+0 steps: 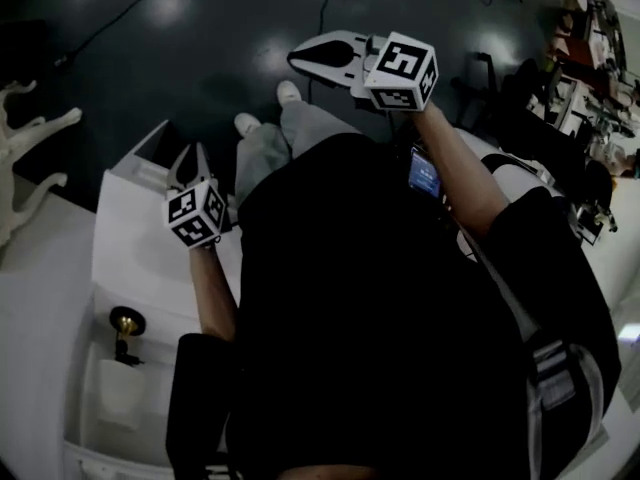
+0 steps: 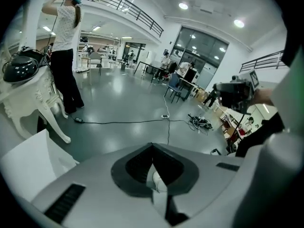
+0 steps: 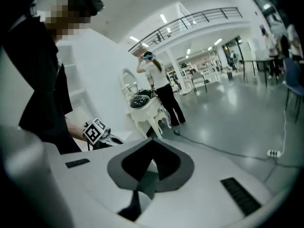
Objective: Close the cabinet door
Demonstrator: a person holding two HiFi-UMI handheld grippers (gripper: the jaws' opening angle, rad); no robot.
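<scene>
At the far left of the head view stand the carved legs of an ornate white table (image 1: 25, 158); in the left gripper view that table carries a dark, glossy round object (image 2: 20, 66), which I cannot identify. Next comes the white cabinet (image 1: 130, 248). Low in the picture a recess of it holds a small dark item with a brass-coloured round top (image 1: 126, 321), with a pale box-like shape just below that is too dim to name. At the cabinet's far corner a white panel, seemingly the cabinet door (image 1: 150, 146), juts out at an angle over the dark floor (image 1: 200, 38). The left gripper (image 1: 190, 158) hovers just beside this panel, its jaws together on nothing. Further right, past the person's knees, the right gripper (image 1: 300, 58) is held out over the floor, well apart from the cabinet, its jaws likewise together and empty.
</scene>
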